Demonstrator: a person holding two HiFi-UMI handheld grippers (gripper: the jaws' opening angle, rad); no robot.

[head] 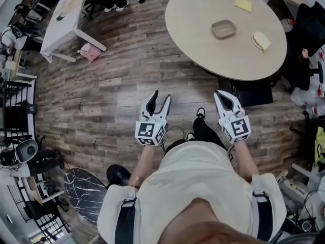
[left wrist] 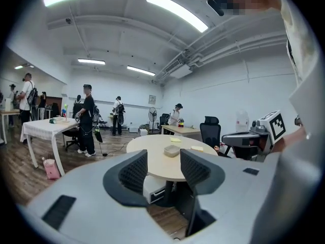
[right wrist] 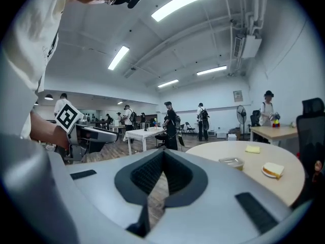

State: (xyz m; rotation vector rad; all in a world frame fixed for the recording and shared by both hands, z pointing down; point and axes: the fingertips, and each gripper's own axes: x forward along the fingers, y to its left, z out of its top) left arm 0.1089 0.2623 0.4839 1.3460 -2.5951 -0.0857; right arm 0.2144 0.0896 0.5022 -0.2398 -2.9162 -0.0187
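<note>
A shallow grey dish (head: 223,29) sits near the middle of the round table (head: 198,44), well ahead of both grippers and touched by neither. It shares the top with a yellow pad (head: 244,4) toward the far edge and a pale slice of bread (head: 261,41) toward the right rim (it may be a sandwich, I cannot tell). The three lie well apart from one another, probably so that each can be reached without knocking its neighbour.

The left gripper (head: 161,95) hangs over bare wooden floor (head: 101,100), short of the table's near edge. Its two fingers are spread with nothing between them; in the left gripper view the dish and the table show through the gap. The right gripper (head: 221,93) is just short of the table's edge, its fingers pressed together at the tips and pinching nothing. Both point forward at about the same height in front of the person's body, which looks like a carrying posture with no load.

Further off, a white table (head: 63,19) stands at the left with a pink bag (head: 90,52) by its leg, a black chair (head: 310,34) stands at the right, and several people (left wrist: 87,118) stand across the room.
</note>
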